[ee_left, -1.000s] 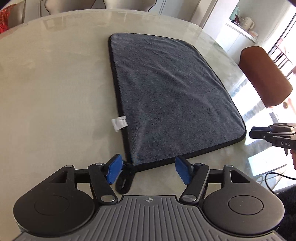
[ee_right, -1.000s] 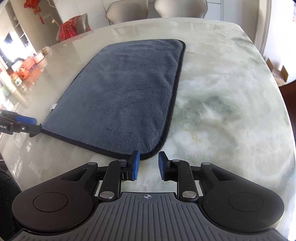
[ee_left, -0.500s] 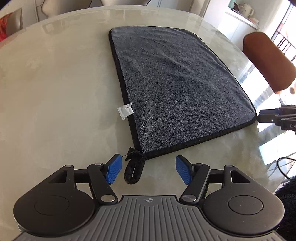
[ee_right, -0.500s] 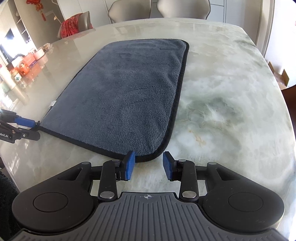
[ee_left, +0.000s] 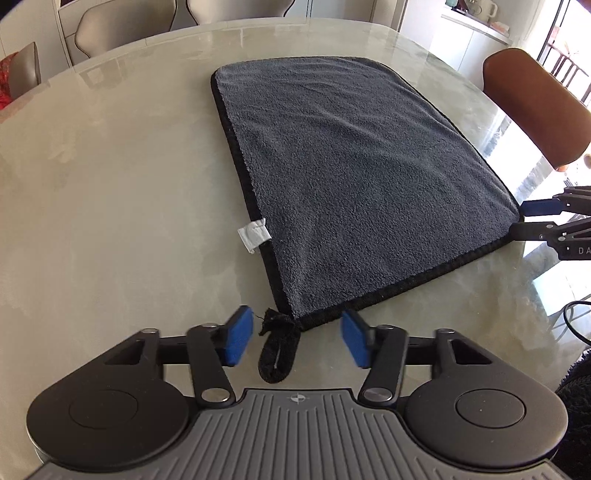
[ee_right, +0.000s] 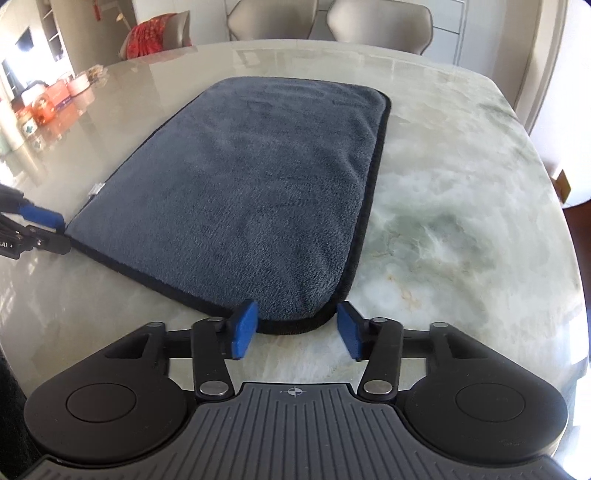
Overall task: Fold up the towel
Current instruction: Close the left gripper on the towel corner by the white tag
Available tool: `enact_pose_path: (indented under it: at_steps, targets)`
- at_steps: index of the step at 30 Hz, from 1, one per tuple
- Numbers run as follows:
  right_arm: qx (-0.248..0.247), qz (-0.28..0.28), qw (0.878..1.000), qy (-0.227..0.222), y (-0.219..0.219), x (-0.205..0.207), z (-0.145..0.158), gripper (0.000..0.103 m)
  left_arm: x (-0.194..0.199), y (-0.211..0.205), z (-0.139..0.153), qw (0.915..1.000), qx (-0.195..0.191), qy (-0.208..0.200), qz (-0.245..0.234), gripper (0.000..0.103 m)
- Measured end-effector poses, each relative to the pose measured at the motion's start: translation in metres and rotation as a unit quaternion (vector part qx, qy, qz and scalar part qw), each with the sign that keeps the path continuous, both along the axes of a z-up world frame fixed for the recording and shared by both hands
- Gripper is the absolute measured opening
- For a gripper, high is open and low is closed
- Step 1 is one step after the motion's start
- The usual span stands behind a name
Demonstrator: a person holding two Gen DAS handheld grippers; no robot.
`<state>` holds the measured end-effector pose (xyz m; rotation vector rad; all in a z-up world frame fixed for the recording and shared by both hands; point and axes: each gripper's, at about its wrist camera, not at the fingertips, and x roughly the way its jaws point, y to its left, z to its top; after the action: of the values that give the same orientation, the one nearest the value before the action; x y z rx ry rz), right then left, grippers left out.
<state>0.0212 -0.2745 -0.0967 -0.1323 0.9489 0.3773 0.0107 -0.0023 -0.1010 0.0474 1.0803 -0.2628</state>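
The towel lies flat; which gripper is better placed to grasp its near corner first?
Probably right. The right gripper is open with the towel corner already between its pads. The left gripper is open around the hanging loop, short of the corner.

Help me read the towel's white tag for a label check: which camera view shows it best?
The left wrist view: the white tag lies flat and unobstructed at the towel edge. The right wrist view shows the tag only as a tiny edge-on sliver, far left.

Sunlit marble table (ee_right: 461,206), beige chairs (ee_right: 380,22) behind, brown chair (ee_left: 535,107) alongside.
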Motion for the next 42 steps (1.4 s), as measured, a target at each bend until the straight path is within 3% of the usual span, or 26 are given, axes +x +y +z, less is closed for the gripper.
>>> enact_pose_path:
  at_steps: [3, 11, 14, 18, 21, 26, 31, 35, 42]
  targets:
    - [0.028, -0.014, 0.999, 0.008, -0.007, 0.005, 0.003, 0.012, 0.004, 0.004, 0.002, 0.9997, -0.011, -0.004, 0.022, 0.010]
    - [0.117, -0.046, 0.992, 0.006, -0.029, 0.019, 0.021, 0.011, 0.014, 0.011, 0.017, 0.9991, -0.021, -0.027, 0.027, 0.006]
    - [0.116, -0.044, 0.992, 0.009, -0.029, 0.023, 0.020, 0.011, 0.012, 0.010, 0.015, 0.9996, -0.022, -0.011, 0.012, 0.013]
    - [0.115, -0.044, 0.992, 0.020, -0.027, 0.024, 0.016, 0.011, 0.005, 0.006, 0.012, 0.9998, -0.017, 0.004, 0.008, 0.044]
    - [0.117, -0.046, 0.992, 0.024, -0.029, 0.025, 0.016, 0.011, -0.001, 0.005, 0.012, 0.9997, -0.019, 0.015, 0.006, 0.054]
    - [0.118, -0.046, 0.992, 0.028, -0.030, 0.026, 0.015, 0.011, -0.002, 0.001, 0.001, 0.9996, 0.003, 0.030, -0.003, 0.058]
    - [0.116, -0.047, 0.992, 0.032, -0.030, 0.025, 0.014, 0.011, -0.006, -0.003, -0.001, 0.9994, 0.018, 0.024, -0.017, 0.050]
    - [0.122, -0.053, 0.990, 0.034, -0.031, 0.025, 0.014, 0.012, -0.007, -0.002, -0.002, 0.9991, 0.037, 0.014, -0.013, 0.015]
    - [0.133, -0.060, 0.989, 0.024, -0.034, 0.025, 0.020, 0.012, -0.006, -0.001, 0.003, 0.9998, 0.020, 0.000, -0.009, 0.009]
